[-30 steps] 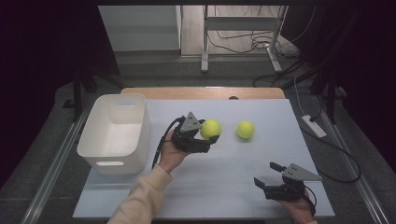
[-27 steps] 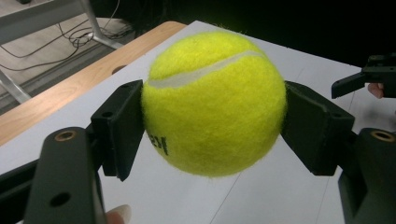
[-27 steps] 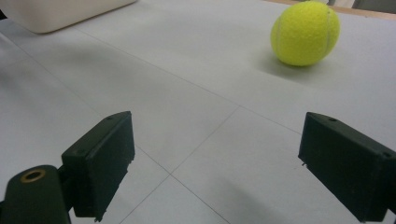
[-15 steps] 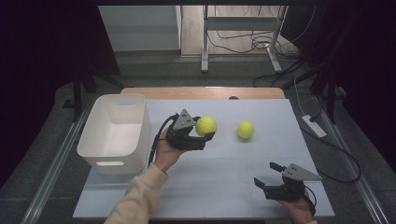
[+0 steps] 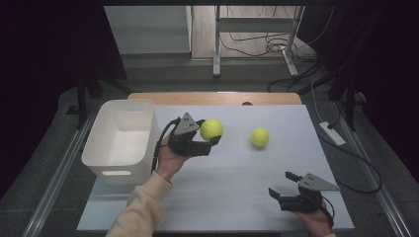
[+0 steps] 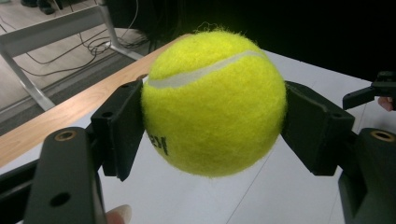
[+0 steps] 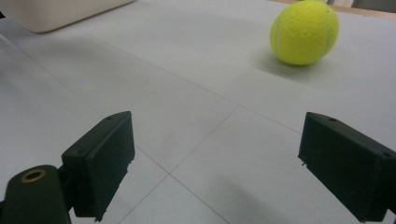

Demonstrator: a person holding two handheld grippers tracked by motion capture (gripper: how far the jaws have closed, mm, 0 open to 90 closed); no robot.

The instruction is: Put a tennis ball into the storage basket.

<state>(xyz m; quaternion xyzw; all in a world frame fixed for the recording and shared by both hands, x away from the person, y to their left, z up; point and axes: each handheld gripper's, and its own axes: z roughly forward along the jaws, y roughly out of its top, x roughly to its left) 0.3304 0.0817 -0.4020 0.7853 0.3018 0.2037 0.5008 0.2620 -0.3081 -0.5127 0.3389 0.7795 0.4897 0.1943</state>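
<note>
My left gripper (image 5: 211, 134) is shut on a yellow tennis ball (image 5: 211, 129) and holds it above the table, just right of the white bin (image 5: 122, 140). The left gripper view has that ball (image 6: 214, 102) pinched between both black jaws. A second tennis ball (image 5: 259, 137) lies on the white table top to the right of the held one; it also appears far off in the right gripper view (image 7: 304, 31). My right gripper (image 5: 281, 186) rests low near the table's front right edge, its jaws open with nothing between them (image 7: 215, 163).
The white bin is an open rectangular tub at the table's left side, its corner visible (image 7: 56, 11) in the right gripper view. A power strip (image 5: 332, 133) and cables lie on the floor past the right edge. A wooden strip (image 5: 212, 98) runs along the far edge.
The left gripper has carried the held ball a little left toward the bin and slightly higher. The right gripper and the loose ball have stayed put.
</note>
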